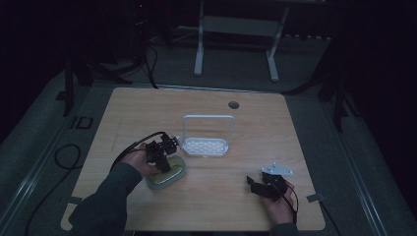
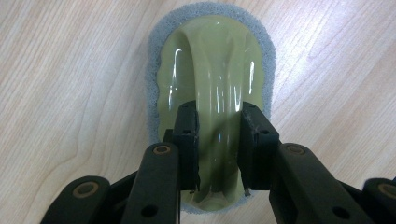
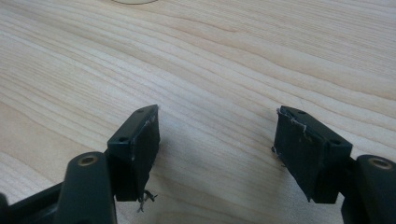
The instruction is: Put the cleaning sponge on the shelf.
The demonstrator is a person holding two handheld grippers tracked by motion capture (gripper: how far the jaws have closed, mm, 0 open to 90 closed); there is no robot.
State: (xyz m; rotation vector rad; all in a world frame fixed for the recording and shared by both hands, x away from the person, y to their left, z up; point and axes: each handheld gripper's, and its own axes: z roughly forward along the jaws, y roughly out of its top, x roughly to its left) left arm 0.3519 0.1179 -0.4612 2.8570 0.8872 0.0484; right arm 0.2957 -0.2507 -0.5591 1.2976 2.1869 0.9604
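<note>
pale woodgrain table (image 2: 56, 84) under glossy green, grey-foam-edged scrubber (image 2: 210, 60).

Scrubber handle (image 2: 215, 88): glossy pale-green plastic, smooth, strong highlights. Sponge pad (image 2: 156, 42) beneath: grey foam, matt, fine rough texture. Table (image 3: 224, 56): light wood-grain laminate, smooth, low sheen. Left gripper (image 2: 217, 140) and right gripper (image 3: 217, 140): matt black plastic, brass-coloured rivets, pad edges frayed with loose fibres. Rack (image 1: 206, 145): white, perforated base, looks plastic, matt.

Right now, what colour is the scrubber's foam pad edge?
Grey foam rim around a pale green handle; clearest in the left gripper view.
</note>
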